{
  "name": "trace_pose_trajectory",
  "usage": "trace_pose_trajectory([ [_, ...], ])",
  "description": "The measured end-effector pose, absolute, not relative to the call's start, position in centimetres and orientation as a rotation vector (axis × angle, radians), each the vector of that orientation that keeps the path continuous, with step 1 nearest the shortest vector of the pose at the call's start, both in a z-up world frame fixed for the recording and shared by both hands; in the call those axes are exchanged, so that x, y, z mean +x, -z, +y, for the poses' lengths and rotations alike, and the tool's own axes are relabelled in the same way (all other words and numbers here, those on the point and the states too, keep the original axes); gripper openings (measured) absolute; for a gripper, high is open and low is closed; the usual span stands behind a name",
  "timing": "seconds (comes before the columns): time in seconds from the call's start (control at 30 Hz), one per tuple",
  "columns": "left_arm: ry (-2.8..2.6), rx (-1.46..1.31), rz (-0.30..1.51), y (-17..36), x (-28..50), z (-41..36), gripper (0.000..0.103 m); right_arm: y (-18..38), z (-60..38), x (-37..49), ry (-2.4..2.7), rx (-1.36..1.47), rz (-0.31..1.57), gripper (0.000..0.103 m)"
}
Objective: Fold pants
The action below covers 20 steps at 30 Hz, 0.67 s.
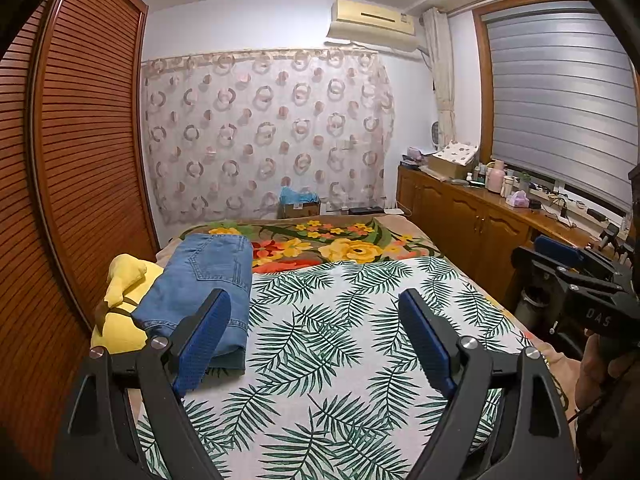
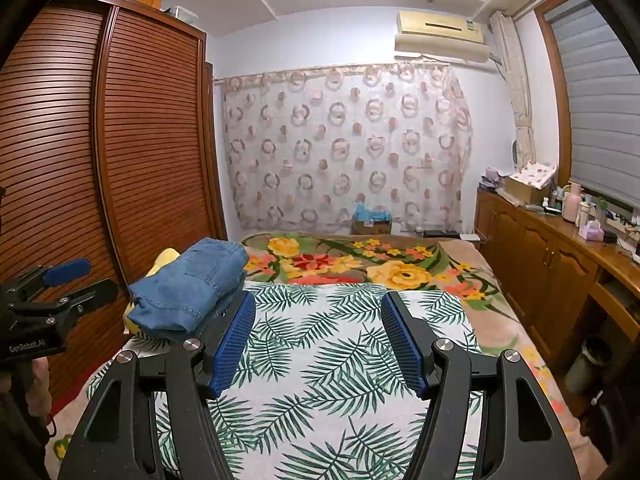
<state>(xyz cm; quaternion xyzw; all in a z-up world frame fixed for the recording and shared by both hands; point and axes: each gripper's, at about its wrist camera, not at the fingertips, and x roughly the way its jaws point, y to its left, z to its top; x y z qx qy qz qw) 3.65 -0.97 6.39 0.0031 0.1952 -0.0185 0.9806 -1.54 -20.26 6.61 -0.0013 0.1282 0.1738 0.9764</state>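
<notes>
Folded jeans (image 1: 204, 284) sit at the bed's (image 1: 400, 240) left edge, partly on a yellow plush (image 1: 120, 280), just off the palm-leaf sheet (image 1: 340, 340). Left claw (image 1: 316, 340) spread wide, nothing between the blue pads (image 1: 200, 344), hovering over the sheet. Right claw (image 2: 318, 340) also apart and empty, left pad just beside the jeans. Readable text: "GenRobot.AI" on the left claw's body in the right wrist view; "DAS" on the right claw's body in the left wrist view.
</notes>
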Motion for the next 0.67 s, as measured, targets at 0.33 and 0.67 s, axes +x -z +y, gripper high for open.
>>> trace_pose_trajectory([
  [0.33, 0.037, 0.005, 0.393, -6.34, 3.60, -0.83, 0.086, -6.57, -20.38, -1.44, -0.351, -0.005, 0.258, 0.067],
  [0.67, 0.036, 0.005, 0.393, -6.33, 3.56, -0.75, 0.086, -6.54, -20.36, -1.41, -0.352, -0.009, 0.257, 0.067],
])
